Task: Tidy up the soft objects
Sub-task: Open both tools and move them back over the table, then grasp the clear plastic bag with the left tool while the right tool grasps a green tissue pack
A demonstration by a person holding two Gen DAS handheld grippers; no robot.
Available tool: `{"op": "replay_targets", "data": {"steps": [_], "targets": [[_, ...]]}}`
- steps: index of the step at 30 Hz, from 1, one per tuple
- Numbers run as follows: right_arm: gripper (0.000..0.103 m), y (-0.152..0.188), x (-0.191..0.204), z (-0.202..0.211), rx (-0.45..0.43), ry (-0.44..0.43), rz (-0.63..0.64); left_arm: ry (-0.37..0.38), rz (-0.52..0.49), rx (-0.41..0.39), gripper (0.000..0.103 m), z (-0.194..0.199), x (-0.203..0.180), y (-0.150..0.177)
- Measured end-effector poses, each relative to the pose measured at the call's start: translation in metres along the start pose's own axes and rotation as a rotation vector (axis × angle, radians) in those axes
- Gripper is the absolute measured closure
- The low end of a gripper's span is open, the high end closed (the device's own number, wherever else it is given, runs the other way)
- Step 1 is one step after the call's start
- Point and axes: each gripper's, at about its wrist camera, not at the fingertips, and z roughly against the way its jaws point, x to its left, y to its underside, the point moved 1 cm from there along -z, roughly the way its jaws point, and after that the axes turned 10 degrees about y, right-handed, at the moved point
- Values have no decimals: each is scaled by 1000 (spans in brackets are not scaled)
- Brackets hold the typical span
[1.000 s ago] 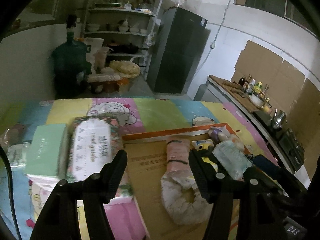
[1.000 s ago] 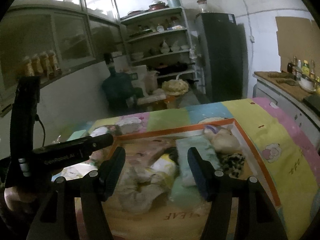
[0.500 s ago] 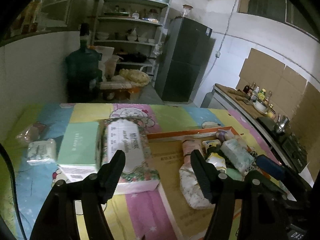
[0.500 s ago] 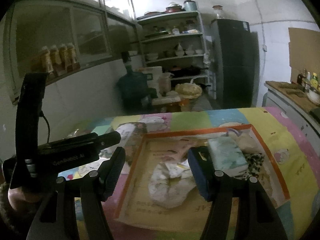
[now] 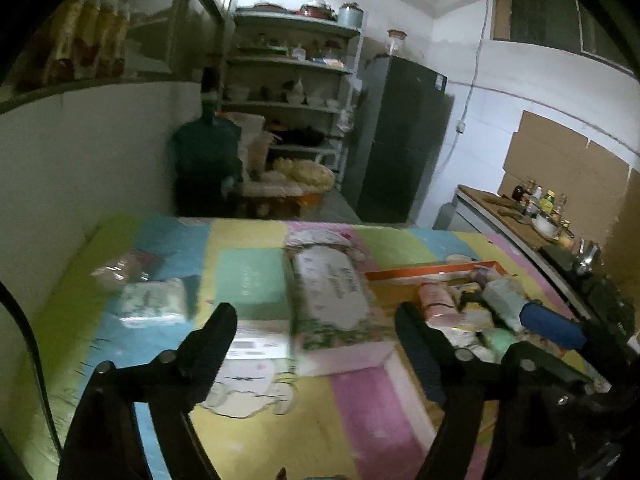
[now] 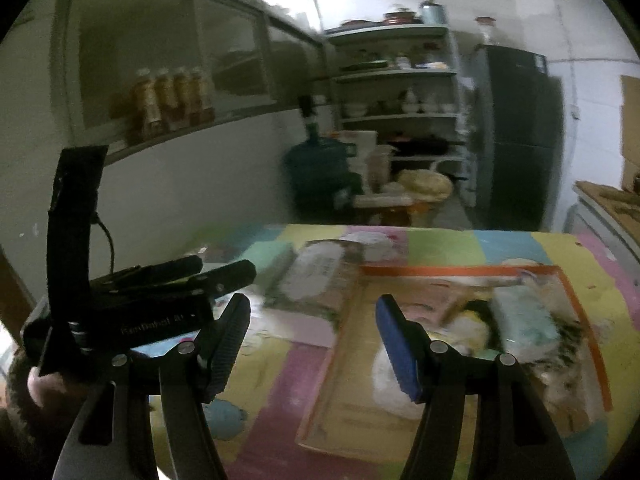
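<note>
Now over the striped play mat [image 5: 304, 408], both grippers held clear of everything. Left gripper [image 5: 316, 332]: jaws spread wide, nothing between them, just above the floral tissue pack [image 5: 332, 296]. Right gripper [image 6: 312, 320]: likewise spread and empty, blue pad on one finger. Landmark: the orange-edged cardboard tray [image 6: 448, 270]. Inside the tray, heaped soft things — a pink roll [image 5: 436, 298], a pale green packet [image 6: 524, 316], a white bundle [image 6: 388, 376]; blur hides finer detail. Touching the tray's left edge, the floral tissue pack. Left of that pack, a mint-green box [image 5: 252, 276]. Farther left of the tray, well apart, a small white wrapped pack [image 5: 154, 302].
</note>
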Motion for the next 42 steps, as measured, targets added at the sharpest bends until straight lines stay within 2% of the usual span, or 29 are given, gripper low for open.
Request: {"op": "replay_targets", "data": {"steps": [3, 9, 19, 25, 30, 36, 42], "targets": [[29, -1, 14, -4, 1, -49, 20, -46, -24, -42, 19, 12, 12, 5], [29, 3, 45, -7, -15, -139, 73, -113, 6, -111, 18, 39, 48, 13], [29, 10, 96, -18, -14, -242, 192, -174, 131, -103, 19, 68, 113, 24], [29, -1, 123, -35, 3, -316, 290, -216, 101, -101, 21, 73, 133, 25], [29, -13, 152, -60, 16, -354, 466, -205, 78, -76, 21, 69, 148, 18], [29, -31, 188, -118, 137, -393, 692, -168, 105, -40, 21, 58, 174, 5], [29, -36, 224, -196, 340, -365, 890, -182, 130, -39, 21, 50, 192, -4]]}}
